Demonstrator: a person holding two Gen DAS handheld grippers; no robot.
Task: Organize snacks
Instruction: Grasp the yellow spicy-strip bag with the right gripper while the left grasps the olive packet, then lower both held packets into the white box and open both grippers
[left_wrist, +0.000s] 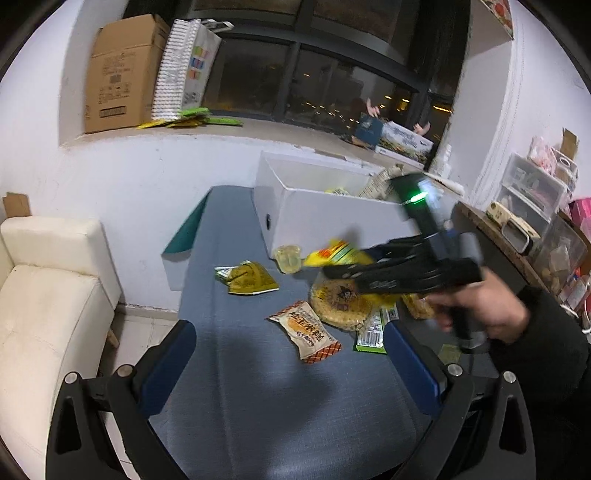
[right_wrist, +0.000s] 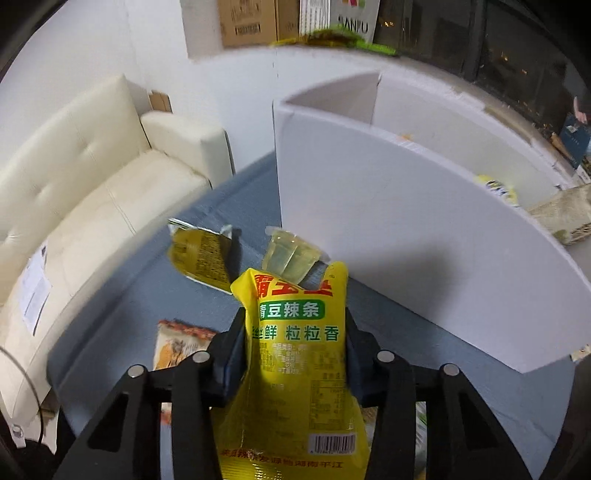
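Note:
My right gripper (right_wrist: 295, 332) is shut on a yellow snack packet (right_wrist: 295, 350) and holds it above the blue table, in front of the white box (right_wrist: 388, 258). In the left wrist view the same gripper (left_wrist: 332, 267) carries the yellow packet (left_wrist: 334, 253) near the white box (left_wrist: 325, 218). My left gripper (left_wrist: 291, 354) is open and empty above the blue table (left_wrist: 240, 369). On the table lie an orange-and-white cake packet (left_wrist: 306, 330), a round biscuit pack (left_wrist: 340, 302), an olive-gold packet (left_wrist: 249, 278), a clear jelly cup (left_wrist: 288, 258) and a green-white bar (left_wrist: 373, 330).
The white box holds some snacks (right_wrist: 498, 188). A cream sofa (left_wrist: 44, 314) stands left of the table. A cardboard box (left_wrist: 122, 74) and bags sit on the window ledge. Plastic drawers (left_wrist: 532, 195) and clutter stand at the right.

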